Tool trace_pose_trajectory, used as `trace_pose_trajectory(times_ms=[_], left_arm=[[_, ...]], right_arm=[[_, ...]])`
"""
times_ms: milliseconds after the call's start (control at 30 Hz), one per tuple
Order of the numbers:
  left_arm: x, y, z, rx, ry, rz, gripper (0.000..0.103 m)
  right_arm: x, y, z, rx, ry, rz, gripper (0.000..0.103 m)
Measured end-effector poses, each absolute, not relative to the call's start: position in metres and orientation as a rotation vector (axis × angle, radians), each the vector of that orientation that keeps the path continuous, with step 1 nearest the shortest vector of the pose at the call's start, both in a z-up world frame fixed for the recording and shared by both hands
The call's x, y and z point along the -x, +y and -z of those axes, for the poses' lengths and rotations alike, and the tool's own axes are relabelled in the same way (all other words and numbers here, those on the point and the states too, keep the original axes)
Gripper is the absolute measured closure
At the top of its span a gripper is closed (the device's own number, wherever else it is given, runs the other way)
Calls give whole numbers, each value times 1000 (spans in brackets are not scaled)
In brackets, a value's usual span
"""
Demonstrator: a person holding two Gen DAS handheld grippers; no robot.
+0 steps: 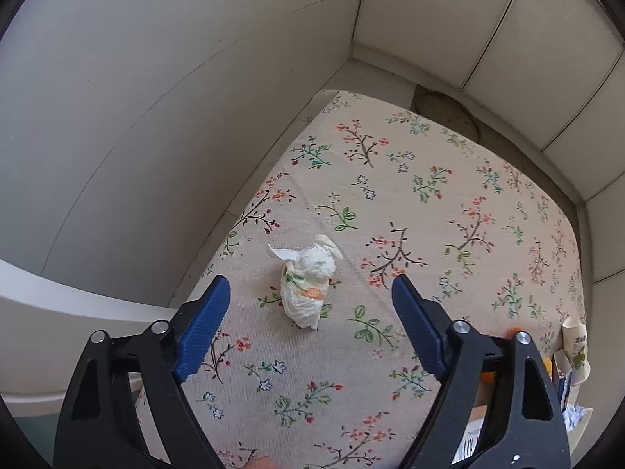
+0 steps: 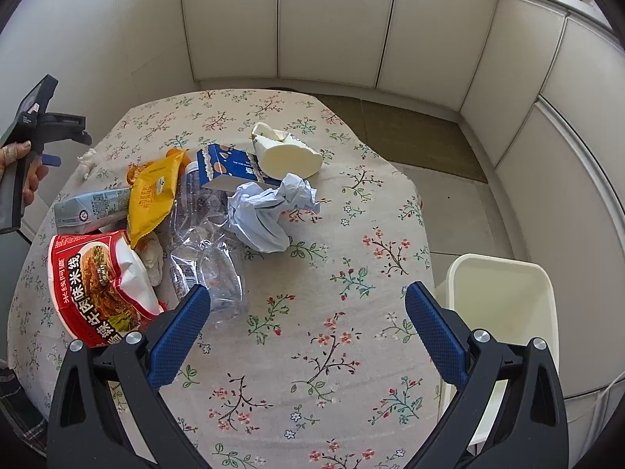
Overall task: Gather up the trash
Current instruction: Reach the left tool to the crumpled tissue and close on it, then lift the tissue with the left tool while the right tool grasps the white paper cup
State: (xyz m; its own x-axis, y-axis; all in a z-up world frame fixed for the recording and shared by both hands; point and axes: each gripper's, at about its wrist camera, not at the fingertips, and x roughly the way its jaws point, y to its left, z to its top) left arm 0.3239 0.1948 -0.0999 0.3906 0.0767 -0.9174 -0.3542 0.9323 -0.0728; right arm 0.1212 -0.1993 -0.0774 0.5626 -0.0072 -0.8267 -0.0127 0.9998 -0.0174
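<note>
Tissue position: we see the crumpled tissue (image 1: 306, 279) lying on the floral tablecloth (image 1: 429, 234) just ahead of our left gripper (image 1: 310, 297), between the lines of its two blue fingers (image 1: 203, 328) and a little nearer the left one; nothing touches it.
Left gripper state: its jaws stand apart with only cloth and the tissue in the gap, and the pads press on nothing.
Tissue look: white, wadded into a lump with a loose twisted corner at its far end, printed with small green and orange marks.
Right gripper state: our right gripper (image 2: 308, 320) is spread wide over bare cloth and holds nothing.
Trash pile position: ahead and to the left of the right gripper lie a red noodle cup (image 2: 97, 285), a crushed clear plastic bottle (image 2: 207, 250), a yellow snack wrapper (image 2: 154, 195), a pale blue carton (image 2: 91, 209), a dark blue carton (image 2: 222, 166), a crumpled grey-white paper (image 2: 269, 211) and a squashed cream paper cup (image 2: 285, 152).
Bin position: a cream bin (image 2: 504, 301) stands open off the table edge, just right of the right gripper's right finger.
Hand pose: from the right wrist view, a hand (image 2: 23, 172) grips the left tool's handle at the far left, tilted steeply down toward the table.
</note>
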Motion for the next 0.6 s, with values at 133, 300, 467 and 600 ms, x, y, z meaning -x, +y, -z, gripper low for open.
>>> trace_pose_trajectory(times_ms=[133, 300, 467, 600], left_arm=[[-332, 205, 116, 311, 1151, -299, 37], [-337, 206, 133, 323, 1172, -283, 50], [-334, 206, 143, 335, 1157, -286, 74], [-325, 204, 142, 339, 1139, -287, 75]], right_arm=[[-127, -207, 86, -20, 1006, 11, 6], [-133, -212, 96, -54, 1043, 20, 6], [-139, -214, 103, -64, 1063, 30, 6], [-144, -219, 103, -105, 1068, 29, 6]])
